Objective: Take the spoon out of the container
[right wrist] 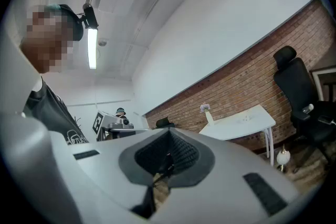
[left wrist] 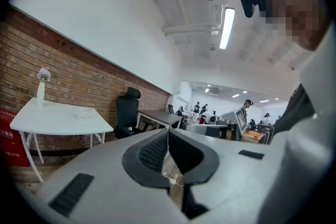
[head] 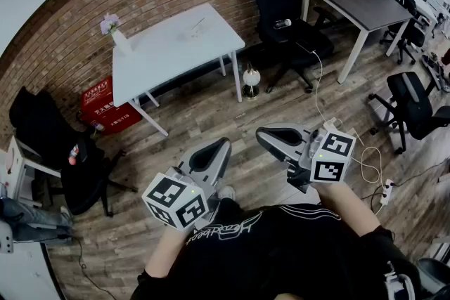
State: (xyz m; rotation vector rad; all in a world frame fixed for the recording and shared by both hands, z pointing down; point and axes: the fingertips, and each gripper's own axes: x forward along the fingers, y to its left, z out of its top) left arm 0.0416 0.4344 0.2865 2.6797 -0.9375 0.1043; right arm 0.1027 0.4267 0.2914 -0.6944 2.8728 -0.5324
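Low in front of the person's torso, the left gripper [head: 222,144] and right gripper [head: 263,134] both have jaws clenched tip to tip, grasping nothing; well apart at 11 o'clock stands the white counter [head: 162,53], carrying a small container [left wrist: 83,115] with a thin spoon [left wrist: 90,110] handle, too small to confirm; a vase [head: 118,38] sits on its left corner; open wooden floor [head: 204,112] lies between; a black chair [head: 281,3] stands at 1 o'clock.

The left gripper [head: 223,144] points slightly below level, with its jaws together. The right gripper [head: 261,134], just beside it, points level with its jaws together. Their tips angle toward each other.
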